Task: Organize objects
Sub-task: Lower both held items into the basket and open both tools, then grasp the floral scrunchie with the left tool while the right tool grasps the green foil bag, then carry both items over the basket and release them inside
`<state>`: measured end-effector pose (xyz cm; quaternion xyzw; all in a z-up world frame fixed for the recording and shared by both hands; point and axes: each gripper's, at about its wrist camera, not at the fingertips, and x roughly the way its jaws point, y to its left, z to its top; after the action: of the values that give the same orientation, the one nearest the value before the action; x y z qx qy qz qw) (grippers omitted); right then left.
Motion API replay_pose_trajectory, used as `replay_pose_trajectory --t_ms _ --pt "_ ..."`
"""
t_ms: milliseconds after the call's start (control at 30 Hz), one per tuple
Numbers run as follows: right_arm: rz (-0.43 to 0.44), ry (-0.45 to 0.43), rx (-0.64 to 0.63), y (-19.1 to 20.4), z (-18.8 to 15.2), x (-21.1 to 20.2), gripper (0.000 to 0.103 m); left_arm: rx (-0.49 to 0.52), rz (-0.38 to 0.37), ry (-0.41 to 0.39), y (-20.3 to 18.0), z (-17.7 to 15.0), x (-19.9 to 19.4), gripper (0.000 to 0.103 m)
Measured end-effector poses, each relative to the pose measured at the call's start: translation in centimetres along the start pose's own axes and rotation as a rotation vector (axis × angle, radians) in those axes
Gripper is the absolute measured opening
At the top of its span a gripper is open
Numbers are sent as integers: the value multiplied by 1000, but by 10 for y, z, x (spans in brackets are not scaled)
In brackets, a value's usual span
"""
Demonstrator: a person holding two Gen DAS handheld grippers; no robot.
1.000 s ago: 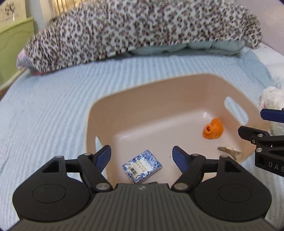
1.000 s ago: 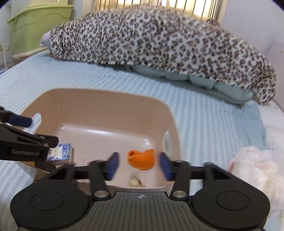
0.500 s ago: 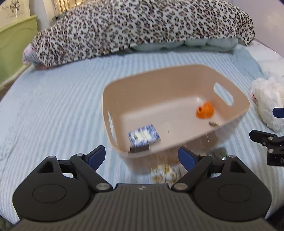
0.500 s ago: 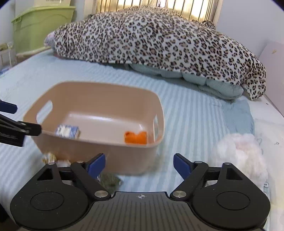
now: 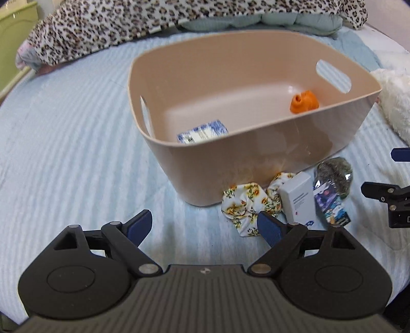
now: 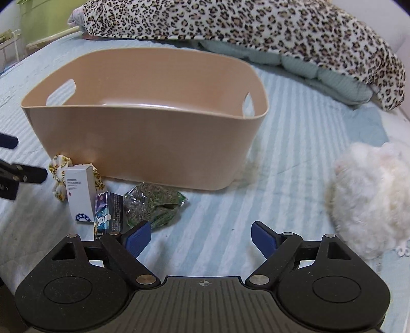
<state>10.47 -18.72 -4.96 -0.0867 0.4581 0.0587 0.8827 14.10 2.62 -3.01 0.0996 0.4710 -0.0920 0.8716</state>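
The striped blue bedspread [image 5: 64, 143] fills my view, with the leopard-print blanket [image 6: 256, 23] heaped along the far edge at twelve o'clock and a fluffy white plush [image 6: 369, 199] off at three o'clock in my right camera. The beige tub [image 5: 256, 153] sits in the middle of the bed, just past both tools. Inside it I see two things already put away: a blue-and-white patterned box [image 5: 202, 134] at about nine o'clock on its floor and a small orange toy [image 5: 304, 101] toward two o'clock. I judge the job under way but not finished, because a cluster lies outside against the tub's near wall: a clear bag of green dried stuff [image 6: 151, 202], a floral scrunchie [image 5: 243, 205], a white carton [image 5: 298, 201] and a dark printed packet [image 6: 109, 212] tucked beside it. My left gripper [image 5: 205, 226] hovers low with its jaws spread wide and nothing between them, the scrunchie at one o'clock from it. My right gripper [image 6: 200, 237] is likewise spread and empty, the green bag at eleven o'clock. Those four pieces look like what is left to lift in.
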Motion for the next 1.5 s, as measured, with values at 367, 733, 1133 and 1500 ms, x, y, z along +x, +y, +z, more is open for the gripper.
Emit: replay_pose_trajectory --t_ms 367,733,1133,1500 --pt "119 31 49 1 9 33 87 0 -80 9 1 0 38 89" --pt "178 33 2 16 16 39 55 -33 -160 -32 10 -2 43 49" --pt "144 -10 -18 5 7 15 32 -7 -160 -38 6 -7 29 5" --pt "101 -92 -25 -1 6 -19 31 -3 -124 -78 6 -10 -4 4"
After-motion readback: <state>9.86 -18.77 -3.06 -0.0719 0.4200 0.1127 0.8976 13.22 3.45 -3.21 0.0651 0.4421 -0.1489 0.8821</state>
